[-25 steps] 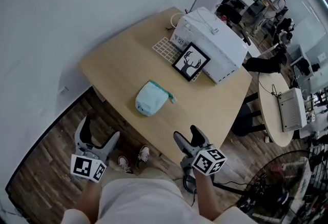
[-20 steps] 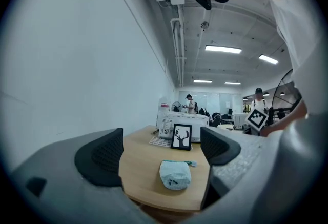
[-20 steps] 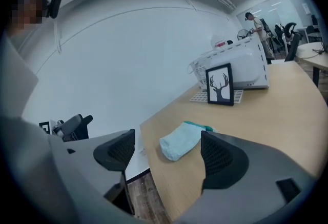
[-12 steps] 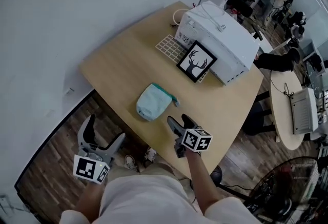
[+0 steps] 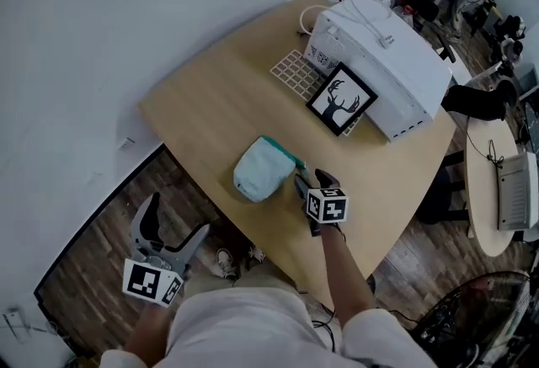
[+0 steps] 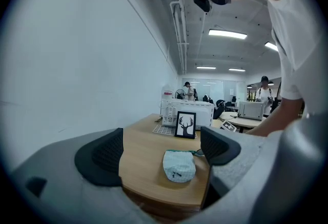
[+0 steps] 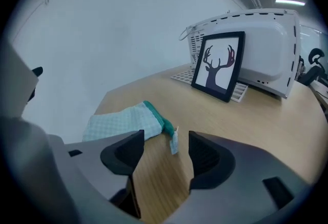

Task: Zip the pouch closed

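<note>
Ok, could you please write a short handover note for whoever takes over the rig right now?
Left claw: open, empty, held off the near edge of the table.
Right claw: open, its jaws have just been closing; zip tab just ahead between them, not gripped.
Pouch: lying on the table, teal zip end toward the right claw.
Done: approach only.
To do: grip tab, steady pouch, zip it shut.
</note>
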Demonstrator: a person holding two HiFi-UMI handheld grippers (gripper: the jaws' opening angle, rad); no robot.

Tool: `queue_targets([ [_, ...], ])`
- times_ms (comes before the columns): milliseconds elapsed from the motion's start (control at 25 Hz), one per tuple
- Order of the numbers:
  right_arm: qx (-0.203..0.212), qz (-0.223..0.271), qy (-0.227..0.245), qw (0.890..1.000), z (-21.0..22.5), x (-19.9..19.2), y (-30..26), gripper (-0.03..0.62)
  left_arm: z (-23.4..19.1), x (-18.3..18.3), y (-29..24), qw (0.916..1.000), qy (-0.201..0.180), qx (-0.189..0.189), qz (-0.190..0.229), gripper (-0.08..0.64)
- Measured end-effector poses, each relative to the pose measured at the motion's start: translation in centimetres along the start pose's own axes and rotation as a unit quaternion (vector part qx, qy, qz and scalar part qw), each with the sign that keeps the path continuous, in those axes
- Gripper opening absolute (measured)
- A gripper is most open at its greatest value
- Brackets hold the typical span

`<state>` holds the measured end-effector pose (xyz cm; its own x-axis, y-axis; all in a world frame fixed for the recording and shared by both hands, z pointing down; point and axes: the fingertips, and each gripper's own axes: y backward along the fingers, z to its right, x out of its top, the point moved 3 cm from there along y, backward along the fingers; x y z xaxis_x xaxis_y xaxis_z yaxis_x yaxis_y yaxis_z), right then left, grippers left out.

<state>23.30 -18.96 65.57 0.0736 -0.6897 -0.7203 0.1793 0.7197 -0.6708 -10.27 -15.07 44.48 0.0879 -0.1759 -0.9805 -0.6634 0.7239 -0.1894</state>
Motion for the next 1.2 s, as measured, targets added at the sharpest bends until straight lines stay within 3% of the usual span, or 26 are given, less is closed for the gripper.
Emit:
queue_targets([
  [360,-0.024,-0.059,0.062,0.996,0.9,-0.9,-2.3,0.183,0.2,-0.7,-1.0,0.9998,0.011,0.007,-0.013,0.465],
  [440,-0.03,-0.067,0.067,0.995,1.0,-1.1,-2.6,0.141,0.3,-0.8,-1.2,0.9998,0.012,0.006,-0.014,0.465],
  [560,-0.04,-0.069,0.084,0.993,1.0,-1.0,-2.6,0.021,0.7,-0.7,-1.4,0.9998,0.013,0.004,-0.013,0.465],
  [760,-0.046,-0.034,0.129,0.99,0.8,1.1,-1.5,0.016,0.7,-0.5,-1.8,0.9999,0.013,0.0,-0.009,0.465],
  [1000,-0.041,0.043,0.272,0.961,-2.7,6.3,1.5,0.017,1.5,-0.2,-3.2,0.9993,0.022,-0.032,0.0,0.463],
  [1200,-0.031,0.111,0.367,0.923,-7.4,10.1,4.1,0.017,1.5,0.1,-4.0,0.9981,0.041,-0.043,0.017,0.462],
])
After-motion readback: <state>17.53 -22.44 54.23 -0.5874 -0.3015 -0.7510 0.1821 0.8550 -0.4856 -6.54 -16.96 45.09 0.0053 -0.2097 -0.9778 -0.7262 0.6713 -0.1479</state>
